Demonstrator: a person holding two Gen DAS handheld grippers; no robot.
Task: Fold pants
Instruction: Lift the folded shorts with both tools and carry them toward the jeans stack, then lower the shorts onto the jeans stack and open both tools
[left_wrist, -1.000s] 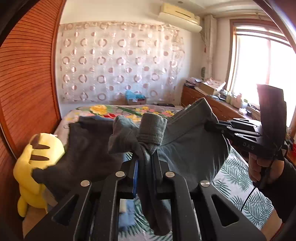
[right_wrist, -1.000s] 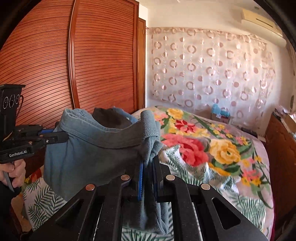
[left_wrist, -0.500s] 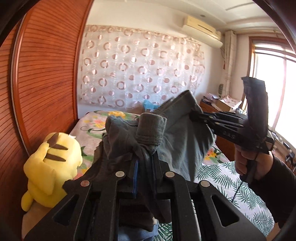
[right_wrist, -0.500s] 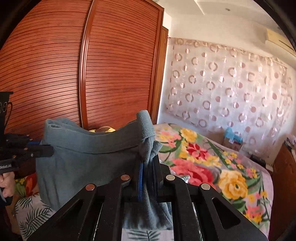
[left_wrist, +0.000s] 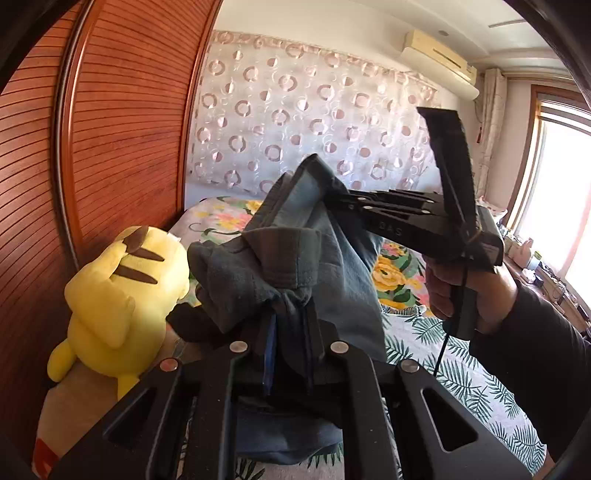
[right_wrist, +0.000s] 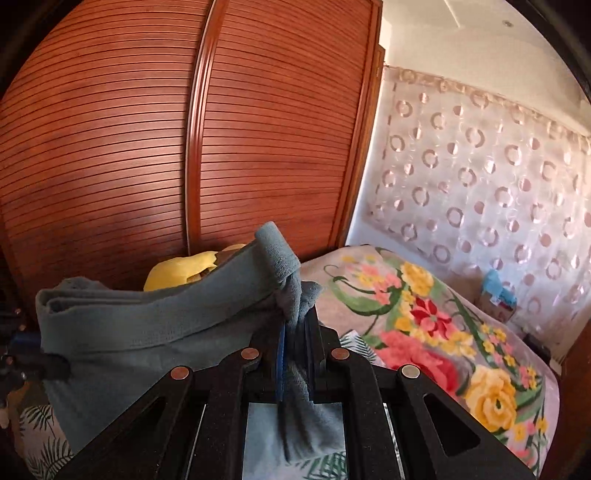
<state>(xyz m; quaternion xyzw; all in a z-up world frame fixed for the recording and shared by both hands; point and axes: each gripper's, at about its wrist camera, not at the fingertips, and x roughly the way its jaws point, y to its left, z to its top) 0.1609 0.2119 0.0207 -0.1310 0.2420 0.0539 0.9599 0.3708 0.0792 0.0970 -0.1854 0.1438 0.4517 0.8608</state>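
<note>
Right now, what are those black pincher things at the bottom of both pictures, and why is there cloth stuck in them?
Those are grabbing tools, not a robot. A person holds one in each hand, and each tool has two fingers and a little camera looking along them. So one picture comes from the left gripper and the other from the right gripper. Each is squeezed shut on a bunched edge of the blue-grey pants, which hang in the air between them, ready for folding. In the left camera's picture you can also see the right tool from the side, with the person's hand around its handle. Underneath is a bed with a flowery blanket and a leafy sheet. A yellow plush toy sits by the wooden wardrobe.
</note>
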